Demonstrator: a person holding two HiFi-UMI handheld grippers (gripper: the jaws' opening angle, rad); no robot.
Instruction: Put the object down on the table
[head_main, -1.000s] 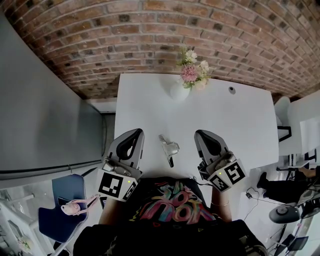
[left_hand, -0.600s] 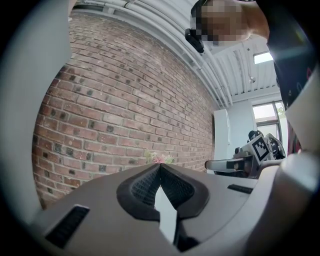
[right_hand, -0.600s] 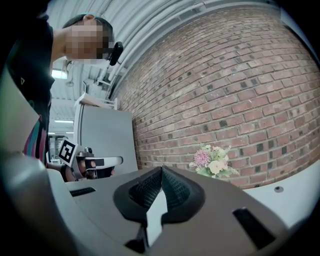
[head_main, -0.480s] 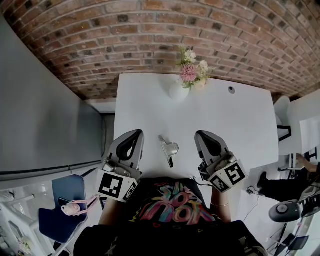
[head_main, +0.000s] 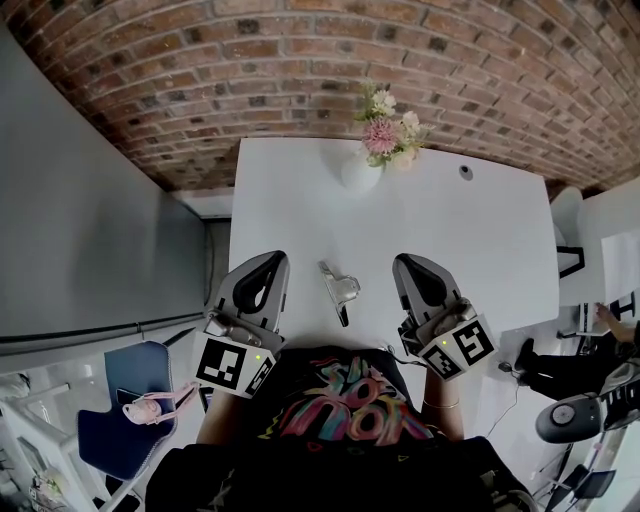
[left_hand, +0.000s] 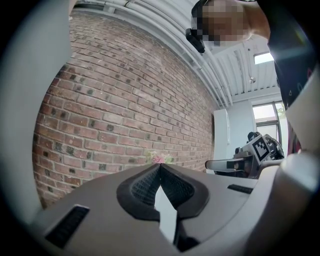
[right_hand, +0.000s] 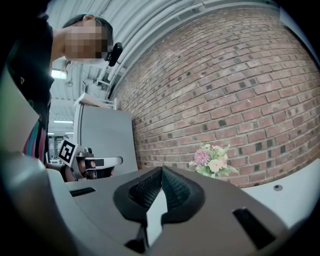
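A small silvery metal clip with a dark handle (head_main: 340, 290) lies on the white table (head_main: 480, 230), near its front edge. Neither gripper touches it. My left gripper (head_main: 272, 260) rests to its left, my right gripper (head_main: 405, 262) to its right, both pointing away from me. In the left gripper view the left gripper's (left_hand: 160, 165) ribbed pads meet at the tips with nothing between them. The right gripper (right_hand: 161, 169) looks the same in its own view: jaws shut and empty. The clip is hidden in both gripper views.
A white vase (head_main: 360, 173) with pink and white flowers (head_main: 388, 122) stands at the table's far edge against the brick wall (head_main: 300, 70). A small round grommet (head_main: 465, 171) sits far right. A grey partition (head_main: 90, 230) and a blue chair (head_main: 135, 395) are at the left.
Both grippers and the clip keep their places. Only the head view has shifted slightly.
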